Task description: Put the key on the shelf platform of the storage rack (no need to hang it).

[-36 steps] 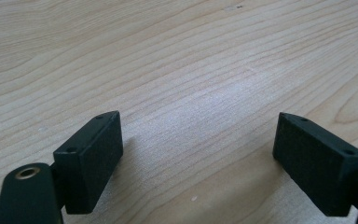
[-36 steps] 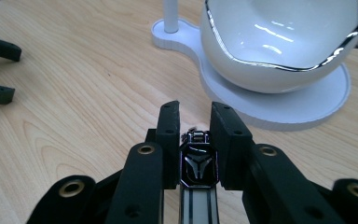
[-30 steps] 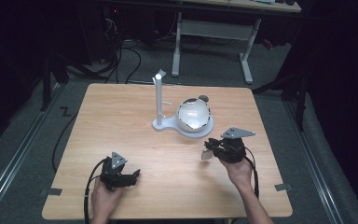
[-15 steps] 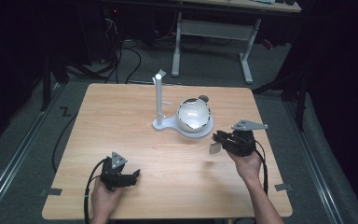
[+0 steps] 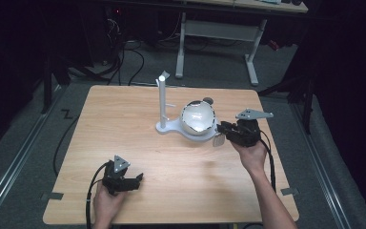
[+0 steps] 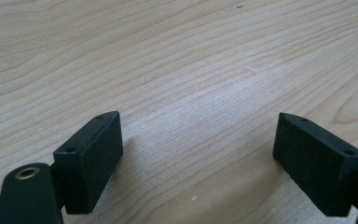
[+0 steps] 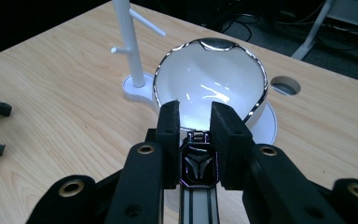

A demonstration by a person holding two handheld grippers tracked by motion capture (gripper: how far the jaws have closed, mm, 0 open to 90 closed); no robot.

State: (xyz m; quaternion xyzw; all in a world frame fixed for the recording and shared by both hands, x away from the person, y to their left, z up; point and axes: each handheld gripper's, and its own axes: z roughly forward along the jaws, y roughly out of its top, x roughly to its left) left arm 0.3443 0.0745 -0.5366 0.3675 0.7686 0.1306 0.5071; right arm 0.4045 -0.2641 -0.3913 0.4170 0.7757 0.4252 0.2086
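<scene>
My right gripper (image 7: 193, 128) is clamped on the watch (image 7: 196, 170) just beside the bowl (image 7: 209, 81); carrying step; next: lower it inside.

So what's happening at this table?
A person sits at a wooden table with a hand-held gripper in each hand. The right gripper is clamped on a small dark watch with a strap, held close to a shiny white bowl that sits on the base of a white stand with pegs. The left gripper rests near the table's front edge, jaws open and empty.
</scene>
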